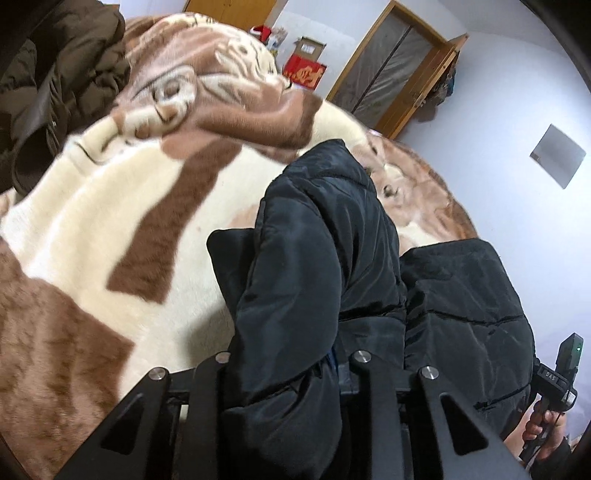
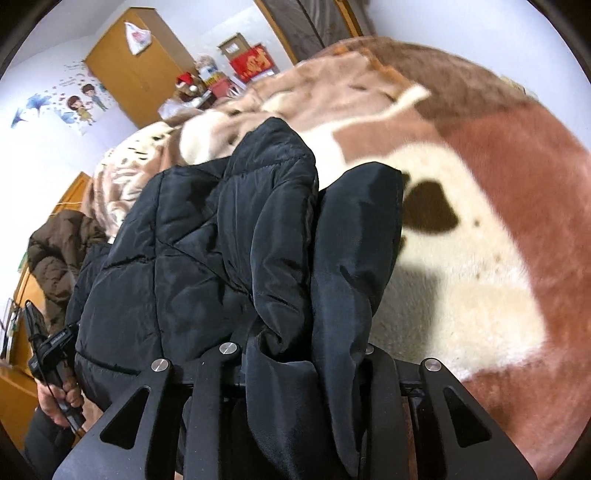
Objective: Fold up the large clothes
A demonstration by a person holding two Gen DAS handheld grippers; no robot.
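Left wrist view showed the left gripper (image 1: 288, 373) clamped on a black quilted padded jacket (image 1: 321, 236) raised over the brown-and-cream plush blanket (image 1: 110, 221); the right gripper (image 2: 295, 369) likewise pinched that bunched jacket (image 2: 221, 229)

Bed covered by a plush blanket (image 1: 110, 221), cream with brown and tan patches, bunched into a ridge at the far end. Brown puffer coat (image 1: 55, 74) heaped at the bed's edge. Behind the bed: red box with gold characters (image 1: 304, 74), open cardboard carton (image 1: 308, 46) on top of it, wooden door (image 1: 391, 70) with dark panels, wooden wardrobe (image 2: 133, 70) with a plastic bag (image 2: 137, 36) hanging on it, cartoon wall stickers (image 2: 79, 101) beside it. Grey panel (image 1: 557, 155) on the white wall.
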